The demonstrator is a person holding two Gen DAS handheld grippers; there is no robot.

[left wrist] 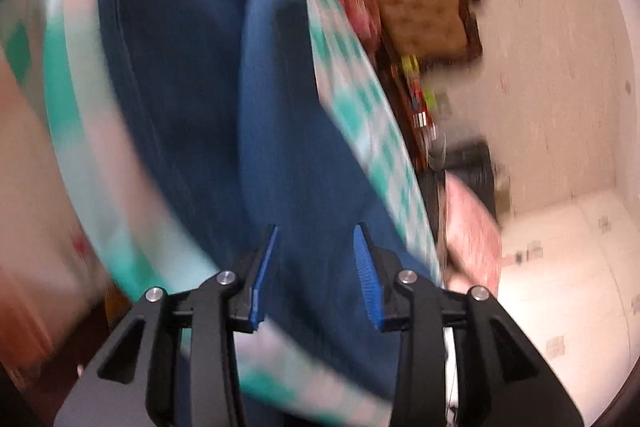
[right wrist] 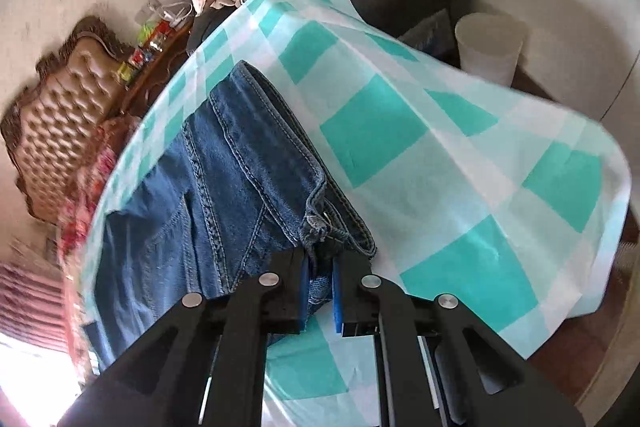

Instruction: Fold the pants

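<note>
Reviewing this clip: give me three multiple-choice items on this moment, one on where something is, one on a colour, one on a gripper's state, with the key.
1. Where do the jeans lie?
A. on the checked cloth
B. on the dark sofa
C. on the floor

2. What colour are the squares on that cloth?
A. red
B. teal
C. yellow

3. How does the right gripper stand?
A. wide open above bare cloth
B. shut on the jeans at the waistband
C. shut on a pillow

Key: 1 A, the denim is spread on the cloth-covered surface in both views. 2 B, teal and white checks surround the jeans. 3 B, its blue pads press on denim beside the waistband, while the left gripper is open over the jeans.
</note>
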